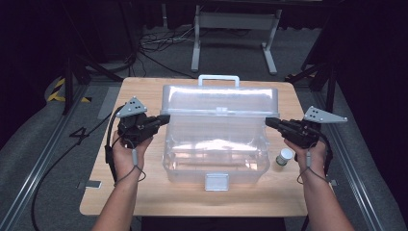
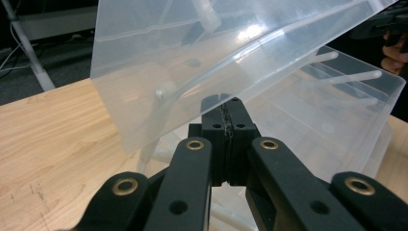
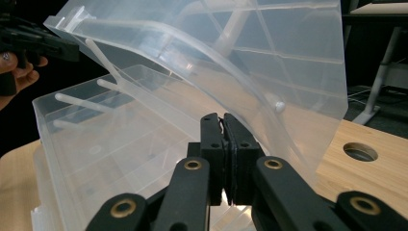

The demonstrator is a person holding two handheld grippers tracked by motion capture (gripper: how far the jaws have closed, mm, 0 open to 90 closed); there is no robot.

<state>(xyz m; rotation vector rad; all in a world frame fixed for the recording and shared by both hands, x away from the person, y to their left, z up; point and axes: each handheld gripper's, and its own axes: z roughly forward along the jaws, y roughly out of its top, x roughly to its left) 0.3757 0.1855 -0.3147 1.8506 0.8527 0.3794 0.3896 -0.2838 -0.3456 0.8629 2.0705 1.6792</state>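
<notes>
My left tool and right tool have their black jaws pressed together, tips at the raised lid of the clear, glossy plastic box in mid-frame on the pale wood-grain counter. A small white-capped jar stands right of it.

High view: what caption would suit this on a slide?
Two hand-held grippers, left and right, shut at each end of the raised lid of a clear box.

front: bare table | right: small jar (near box)
</notes>
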